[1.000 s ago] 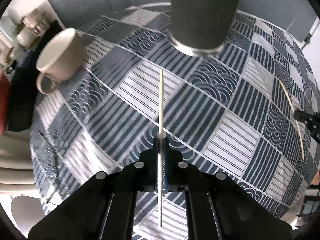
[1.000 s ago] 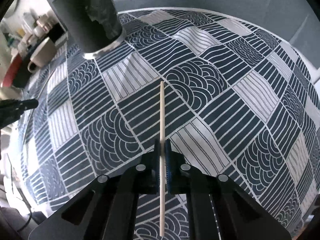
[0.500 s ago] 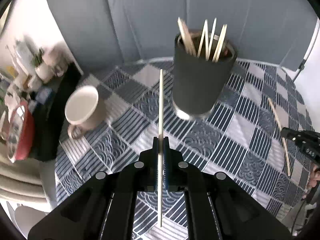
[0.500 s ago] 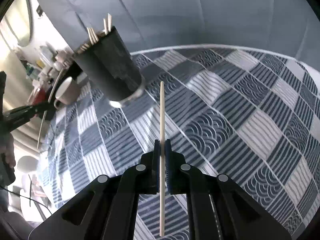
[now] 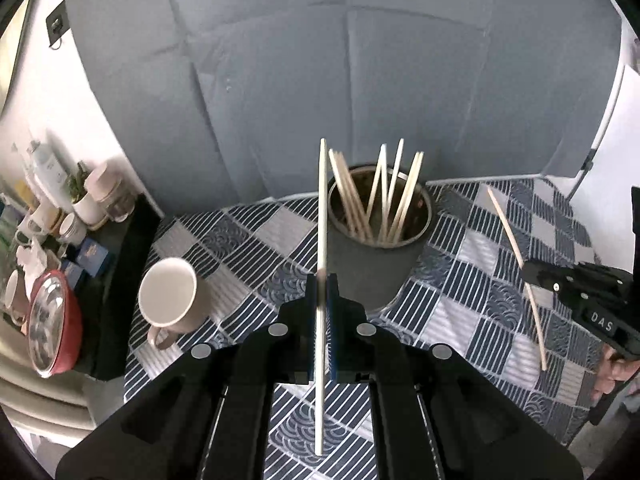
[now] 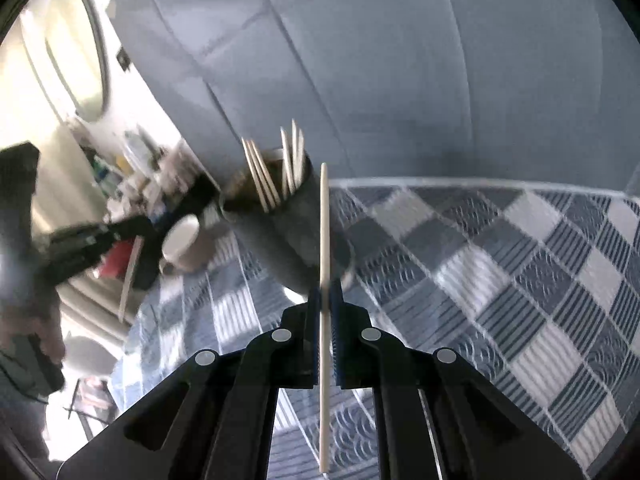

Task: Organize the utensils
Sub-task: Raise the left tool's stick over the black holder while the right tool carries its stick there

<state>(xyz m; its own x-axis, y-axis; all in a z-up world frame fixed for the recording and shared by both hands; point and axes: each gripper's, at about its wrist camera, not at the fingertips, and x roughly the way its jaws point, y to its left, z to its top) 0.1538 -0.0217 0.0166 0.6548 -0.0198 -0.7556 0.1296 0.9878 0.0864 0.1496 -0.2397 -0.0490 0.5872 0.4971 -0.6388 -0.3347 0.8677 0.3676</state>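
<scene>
- The left gripper [image 5: 322, 280] is clamped on a chopstick [image 5: 322, 240], which runs straight up between the blue pads; its top end shows just left of the holder's rim and its lower end hangs past the gripper body.
- The right gripper [image 6: 326, 286] pinches a second chopstick [image 6: 325, 264] the same way, lengthwise between narrow fingers, tip up in front of the holder.
- In the left view the right gripper [image 5: 576, 288] shows at the right edge, raised above the table, its chopstick [image 5: 516, 256] slanting from upper left to lower right; part of a hand [image 5: 612, 368] shows under it.
- In the right view the left gripper [image 6: 100, 236] appears blurred at the left, with its chopstick [image 6: 130, 276] hanging below it.
- The holder [image 5: 378, 256], a dark cylinder, stands on the table just beyond the left gripper and holds several pale chopsticks [image 5: 376, 200] that lean apart against its rim. In the right view the holder [image 6: 288, 232] looks tilted and blurred.
- A tablecloth [image 5: 472, 308] of navy and white squares, striped and wave-patterned, covers the table.
- A grey padded wall [image 5: 360, 80] rises behind the table.
- A cream mug [image 5: 172, 300] stands upright on the cloth, left of the holder and apart from it, handle toward the camera.
- Beyond the table's left edge sits a dark shelf [image 5: 120, 264] with cups, small boxes and a red-rimmed bowl [image 5: 52, 324].
- An oval mirror [image 6: 78, 52] hangs on the white wall at the right view's upper left.
</scene>
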